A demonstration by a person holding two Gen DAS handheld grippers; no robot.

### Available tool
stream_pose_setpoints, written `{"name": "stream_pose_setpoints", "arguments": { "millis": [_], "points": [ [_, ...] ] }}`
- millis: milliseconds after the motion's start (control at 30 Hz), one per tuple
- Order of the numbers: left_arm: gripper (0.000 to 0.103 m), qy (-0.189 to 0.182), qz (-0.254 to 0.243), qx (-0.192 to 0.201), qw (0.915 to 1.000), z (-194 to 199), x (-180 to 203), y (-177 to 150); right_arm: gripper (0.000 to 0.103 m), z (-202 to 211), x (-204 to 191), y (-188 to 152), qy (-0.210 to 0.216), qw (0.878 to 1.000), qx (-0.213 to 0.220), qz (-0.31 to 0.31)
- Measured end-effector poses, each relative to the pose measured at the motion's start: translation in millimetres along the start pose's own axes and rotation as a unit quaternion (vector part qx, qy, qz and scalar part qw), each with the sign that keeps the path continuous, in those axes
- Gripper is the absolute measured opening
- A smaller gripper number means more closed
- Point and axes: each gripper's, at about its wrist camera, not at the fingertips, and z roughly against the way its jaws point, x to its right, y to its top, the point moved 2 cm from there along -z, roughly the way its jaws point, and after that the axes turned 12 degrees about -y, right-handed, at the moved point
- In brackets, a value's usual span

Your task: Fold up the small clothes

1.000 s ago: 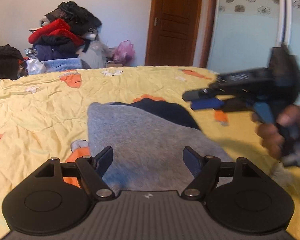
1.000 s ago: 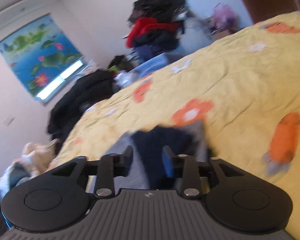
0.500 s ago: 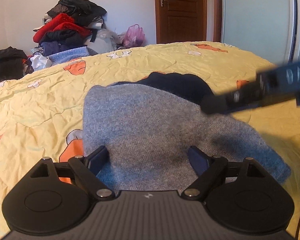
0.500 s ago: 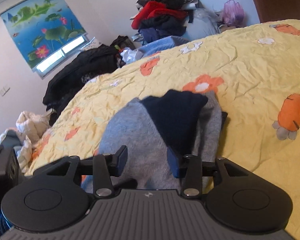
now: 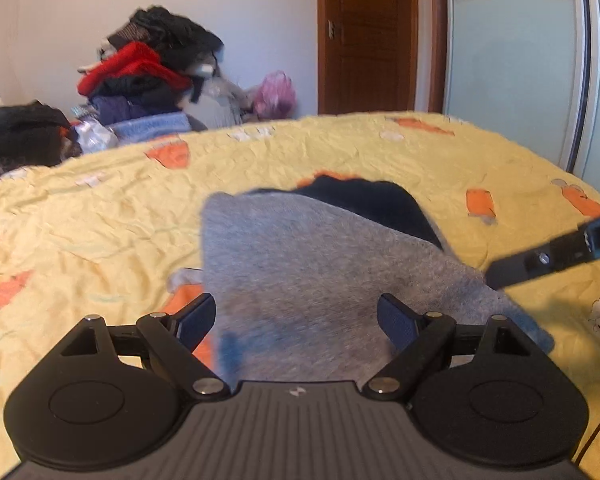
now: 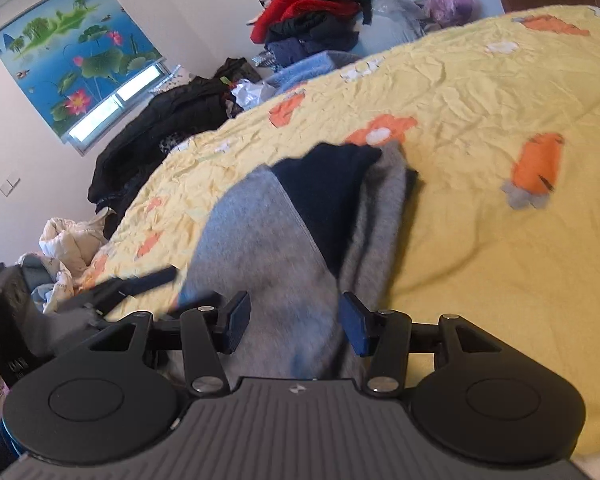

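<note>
Two grippers, left gripper (image 5: 296,316) and right gripper (image 6: 294,326), fingers spread wide over the grey garment (image 5: 312,264) on the bed (image 5: 100,216); next, pinch its near edge.

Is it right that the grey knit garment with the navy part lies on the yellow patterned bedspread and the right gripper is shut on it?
Not quite. The grey knit garment with the navy part does lie on the yellow patterned bedspread, but the right gripper is open, jaws apart over the cloth, as the right wrist view shows.
</note>
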Motion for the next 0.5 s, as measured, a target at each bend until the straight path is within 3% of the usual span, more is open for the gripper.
{"name": "stream_pose_setpoints", "arguments": {
  "millis": [133,267,367,467,500],
  "points": [
    [0.088,0.010,0.017,-0.002,0.9998,27.5,-10.2,-21.2,0.056,8.4,10.1,-20.7,-0.001,1.000,-0.028,-0.010],
    [0.089,0.002,-0.011,0.001,0.9999,47.7,-0.8,-38.8,0.056,8.2,3.1,-29.3,0.009,0.999,-0.038,0.002],
    [0.088,0.018,-0.038,-0.030,0.9987,36.6,6.3,-48.6,0.055,1.2,-1.0,-28.0,0.012,0.999,-0.048,0.002],
    [0.087,0.027,-0.034,-0.039,0.9983,32.0,5.5,-54.8,0.055,3.3,-7.7,-24.0,-0.002,0.999,-0.036,0.017],
    [0.079,0.028,-0.028,-0.037,0.9985,32.5,3.5,-55.3,0.055,7.5,-9.6,-22.5,-0.004,0.999,-0.027,0.021]
  ]
}}
